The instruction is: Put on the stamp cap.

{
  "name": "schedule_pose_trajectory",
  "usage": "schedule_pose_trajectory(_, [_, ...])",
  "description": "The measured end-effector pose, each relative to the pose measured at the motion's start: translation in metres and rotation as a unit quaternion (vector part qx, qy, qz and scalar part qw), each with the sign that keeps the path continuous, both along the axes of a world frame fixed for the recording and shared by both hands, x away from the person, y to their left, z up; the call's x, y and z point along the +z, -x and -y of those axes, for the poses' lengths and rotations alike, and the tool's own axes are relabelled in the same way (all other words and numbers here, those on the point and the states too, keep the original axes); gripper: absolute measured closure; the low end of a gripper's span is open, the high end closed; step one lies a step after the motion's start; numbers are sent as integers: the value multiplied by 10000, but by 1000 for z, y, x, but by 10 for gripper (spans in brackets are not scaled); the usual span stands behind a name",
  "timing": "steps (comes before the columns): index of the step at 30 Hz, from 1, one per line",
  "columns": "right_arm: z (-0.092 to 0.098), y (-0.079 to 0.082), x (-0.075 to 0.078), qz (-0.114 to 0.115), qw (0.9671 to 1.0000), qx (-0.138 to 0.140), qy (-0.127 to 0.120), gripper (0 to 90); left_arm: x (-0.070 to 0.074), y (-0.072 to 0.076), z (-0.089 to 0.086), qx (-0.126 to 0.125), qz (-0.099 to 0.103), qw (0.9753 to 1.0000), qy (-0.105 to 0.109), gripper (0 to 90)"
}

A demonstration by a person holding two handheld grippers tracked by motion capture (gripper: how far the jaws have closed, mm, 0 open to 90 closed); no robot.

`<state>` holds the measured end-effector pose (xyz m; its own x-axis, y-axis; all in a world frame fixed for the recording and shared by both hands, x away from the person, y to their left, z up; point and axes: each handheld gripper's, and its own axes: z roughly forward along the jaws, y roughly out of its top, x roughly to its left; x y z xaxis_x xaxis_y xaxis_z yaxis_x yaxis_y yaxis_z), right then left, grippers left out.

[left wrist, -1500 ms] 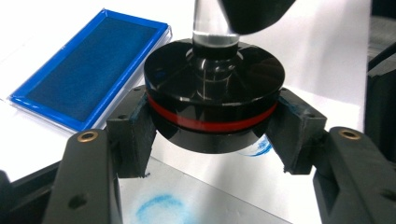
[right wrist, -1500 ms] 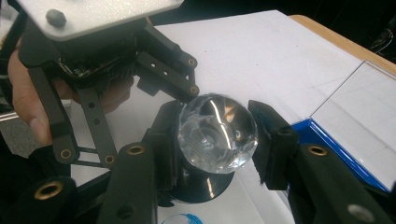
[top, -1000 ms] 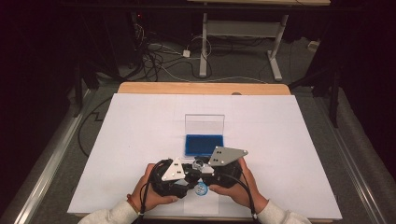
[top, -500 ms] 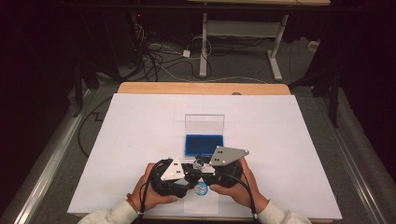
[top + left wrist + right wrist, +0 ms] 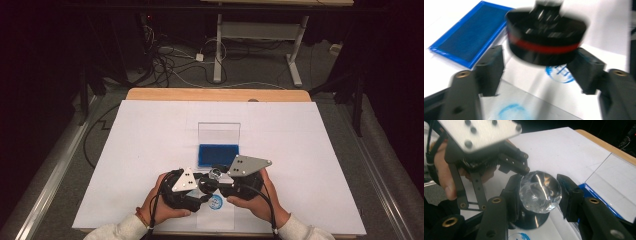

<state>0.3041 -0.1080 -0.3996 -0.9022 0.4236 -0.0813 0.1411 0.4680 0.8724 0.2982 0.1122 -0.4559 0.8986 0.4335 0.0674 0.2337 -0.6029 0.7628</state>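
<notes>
Change: almost none since a second ago; both grippers stay huddled at the table's near edge.
Stamp: round black stamp with red band and clear faceted knob [image 5: 540,192], raised just above a blue round print [image 5: 216,202] on white paper.
Right gripper [image 5: 539,195]: clenched on the knob.
Left gripper [image 5: 537,65]: jaws flank the black base, contact blurred, cannot tell.
Ink pad: blue rectangular tray [image 5: 218,155], just beyond.
</notes>
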Motion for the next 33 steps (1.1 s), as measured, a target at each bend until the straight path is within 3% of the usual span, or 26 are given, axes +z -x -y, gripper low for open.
schedule_pose_trajectory(5, [8, -1, 7, 81, 9999, -101, -88, 572, -1, -2, -4, 107, 36, 9999, 39, 227])
schedule_pose_trajectory(8, [15, -2, 11, 116, 9997, -177, -126, 572, 0, -3, -8, 153, 188, 9997, -18, 210])
schedule_pose_trajectory(16, [32, -1, 19, 261, 9989, -369, -109, 572, 3, -3, -29, 329, 286, 9990, 47, 187])
schedule_pose_trajectory(19, [38, 1, 21, 326, 9985, -436, -74, 572, 5, 0, -37, 394, 445, 9982, -55, 187])
schedule_pose_trajectory(25, [52, 4, 24, 384, 9974, -603, -92, 572, 7, 2, -55, 589, 578, 9966, -77, 187])
schedule_pose_trajectory(27, [58, 4, 25, 399, 9971, -646, -92, 572, 6, 4, -59, 635, 713, 9952, -220, 188])
schedule_pose_trajectory(33, [74, 4, 25, 453, 9952, -872, -8, 572, 5, 7, -79, 831, 671, 9942, -132, 187])
